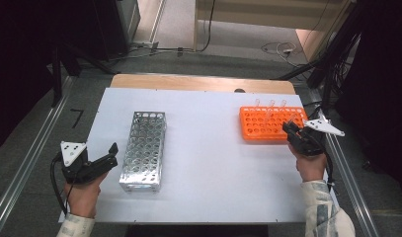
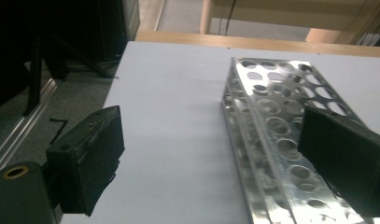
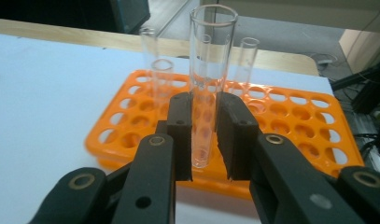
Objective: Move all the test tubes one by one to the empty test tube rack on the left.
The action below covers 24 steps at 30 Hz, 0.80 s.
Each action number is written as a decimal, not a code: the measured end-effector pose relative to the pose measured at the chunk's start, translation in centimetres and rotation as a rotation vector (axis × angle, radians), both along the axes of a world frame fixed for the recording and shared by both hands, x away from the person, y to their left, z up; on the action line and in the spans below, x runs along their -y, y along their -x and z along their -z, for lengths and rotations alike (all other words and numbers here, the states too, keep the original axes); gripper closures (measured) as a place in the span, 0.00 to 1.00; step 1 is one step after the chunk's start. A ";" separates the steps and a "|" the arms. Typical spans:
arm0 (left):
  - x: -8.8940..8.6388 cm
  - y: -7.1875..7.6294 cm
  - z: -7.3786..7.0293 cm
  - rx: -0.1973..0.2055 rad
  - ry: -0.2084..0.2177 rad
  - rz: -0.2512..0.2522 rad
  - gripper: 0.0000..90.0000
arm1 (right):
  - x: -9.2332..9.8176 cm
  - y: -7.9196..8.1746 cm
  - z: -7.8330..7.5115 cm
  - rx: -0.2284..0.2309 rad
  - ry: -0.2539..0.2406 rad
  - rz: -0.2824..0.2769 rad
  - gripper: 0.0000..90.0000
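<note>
White-topped bench (image 1: 208, 163), wood edge at 12, grey floor with cables beyond. Right tool (image 3: 205, 135) clamps a glass tube (image 3: 207, 84) over orange rack (image 1: 267, 129) at 3. Left tool (image 1: 109, 154) gapes beside metal rack (image 1: 144, 150) at 9.

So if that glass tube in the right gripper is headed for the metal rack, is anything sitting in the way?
Nothing visible is. The right gripper is shut on the glass tube over the orange rack, and only bare white table lies between it and the metal rack. The open left gripper waits on the metal rack's far side.
</note>
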<state>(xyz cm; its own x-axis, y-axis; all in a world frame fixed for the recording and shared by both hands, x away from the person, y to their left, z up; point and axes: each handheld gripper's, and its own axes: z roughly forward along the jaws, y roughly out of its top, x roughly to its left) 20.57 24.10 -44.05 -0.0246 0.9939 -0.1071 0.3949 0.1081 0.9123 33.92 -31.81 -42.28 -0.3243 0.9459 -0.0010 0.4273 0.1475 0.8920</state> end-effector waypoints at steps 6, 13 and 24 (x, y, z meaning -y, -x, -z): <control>1.6 0.5 -0.6 0.016 0.003 0.057 0.08 | -2.0 2.1 -0.2 -0.012 -0.001 -0.100 0.82; 3.4 0.8 -1.0 0.021 0.002 0.132 0.10 | -4.6 3.2 0.2 -0.032 0.010 -0.195 0.82; 6.2 0.8 -1.2 0.021 0.016 0.249 0.16 | -10.9 4.7 1.1 -0.051 0.028 -0.379 0.82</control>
<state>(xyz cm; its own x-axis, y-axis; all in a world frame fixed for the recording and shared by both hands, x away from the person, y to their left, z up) 19.76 17.89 -42.80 0.2232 0.9672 -0.1212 0.3922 0.0247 0.9196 29.26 -20.87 -43.36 -0.6518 0.7584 -0.0004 0.3812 0.3280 0.8644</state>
